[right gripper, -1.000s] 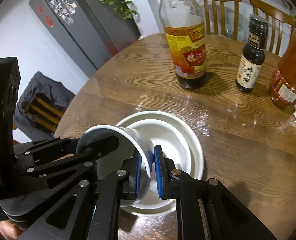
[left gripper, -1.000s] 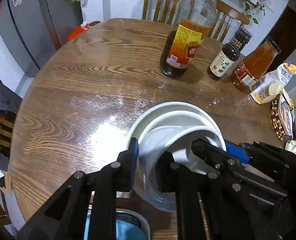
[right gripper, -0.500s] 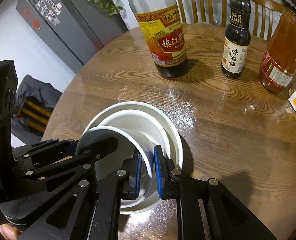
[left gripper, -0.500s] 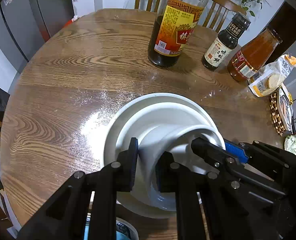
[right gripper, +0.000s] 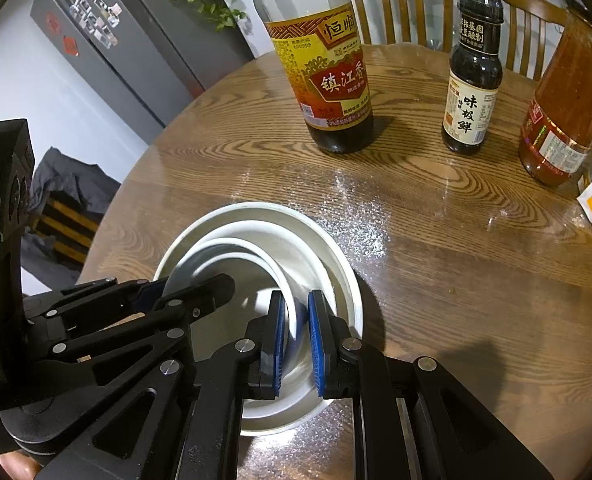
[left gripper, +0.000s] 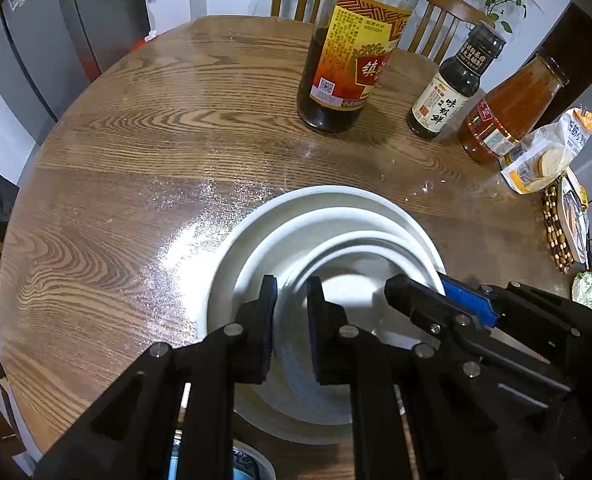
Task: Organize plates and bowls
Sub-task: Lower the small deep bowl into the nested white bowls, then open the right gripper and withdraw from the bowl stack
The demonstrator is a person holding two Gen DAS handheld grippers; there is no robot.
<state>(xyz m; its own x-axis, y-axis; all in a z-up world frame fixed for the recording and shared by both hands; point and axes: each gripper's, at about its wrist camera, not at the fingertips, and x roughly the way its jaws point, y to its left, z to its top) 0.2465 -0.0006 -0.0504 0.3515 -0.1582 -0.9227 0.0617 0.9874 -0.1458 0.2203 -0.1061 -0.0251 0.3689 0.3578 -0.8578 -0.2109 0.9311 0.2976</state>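
Round wooden surface (left gripper: 144,152), glossy under a clear film, carries every item in view; chairs and a grey refrigerator stand behind it. Largest of the task items is the wide white outer bowl (left gripper: 335,196), resting flat on the surface near its front edge. A medium bowl (left gripper: 327,216) sits nested inside it, and the small bowl (left gripper: 359,240) is lowered into that one, slightly tilted. The left gripper (left gripper: 292,304) has its fingers pinching the near-left wall of the small bowl, one pad inside and one outside. The right gripper (right gripper: 296,320) pinches the opposite wall of the same bowl in the same manner. Whether the small bowl is fully seated cannot be confirmed, since the fingers cover its lower wall. Progress assessment: the nesting of three bowls appears nearly complete; remaining steps are release by both grippers and withdrawal. No plates are visible in either view, so that part of the task cannot be assessed. A vinegar bottle (right gripper: 319,72), a soy sauce bottle (right gripper: 471,80) and a red sauce bottle (right gripper: 563,112) stand well apart from the stack.
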